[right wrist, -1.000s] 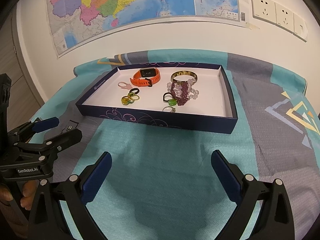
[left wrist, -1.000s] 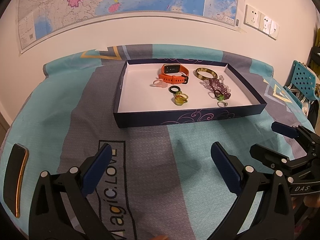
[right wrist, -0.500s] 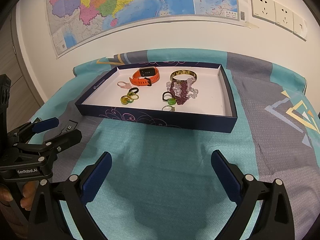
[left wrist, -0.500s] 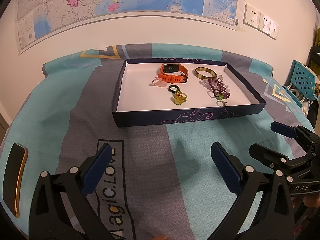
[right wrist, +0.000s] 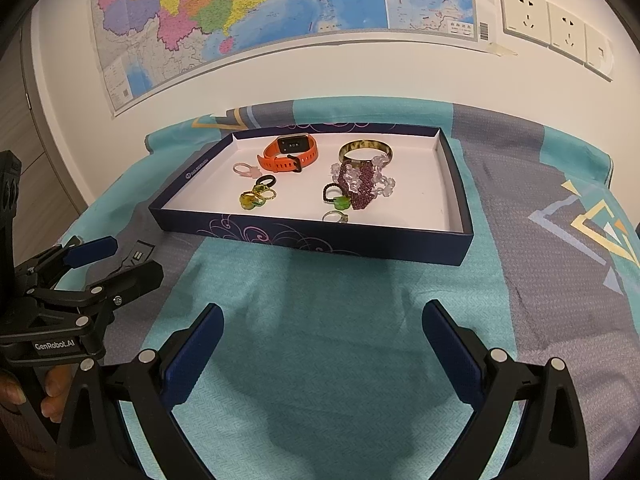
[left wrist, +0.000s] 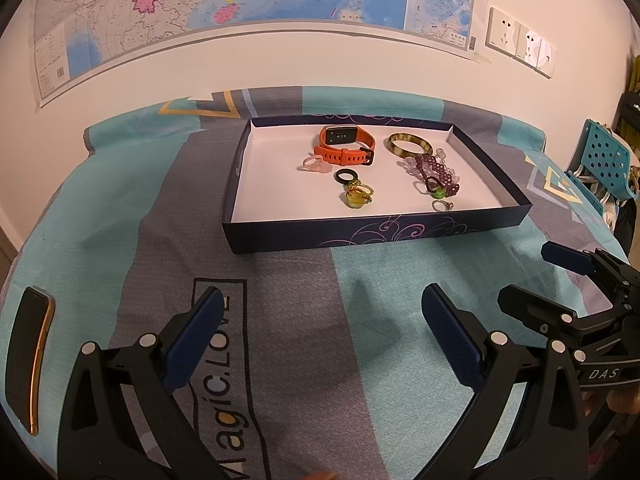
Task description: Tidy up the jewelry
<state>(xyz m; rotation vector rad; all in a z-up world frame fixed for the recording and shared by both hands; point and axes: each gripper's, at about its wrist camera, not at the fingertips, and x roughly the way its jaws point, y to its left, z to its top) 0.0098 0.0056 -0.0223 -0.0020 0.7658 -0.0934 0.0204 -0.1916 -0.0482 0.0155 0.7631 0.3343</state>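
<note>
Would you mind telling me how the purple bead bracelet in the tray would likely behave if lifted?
The bracelet lies slumped in a heap, so it is probably floppy and would dangle. Its clear beads could snag the green ring touching it.

Both grippers are the same build: chunky matte black plastic frames with triangular cutouts, and long navy blue pads lining the inside of the jaws. The left gripper (left wrist: 322, 334) has round silver screws or pins at the pivots, and from the other camera you can read "GenRobot.AI" in white on its side bar. The right gripper (right wrist: 322, 350) has the same silver pins, plus white "DAS" lettering on its side. A few fingers (right wrist: 54, 390) show wrapped around the left handle.
</note>
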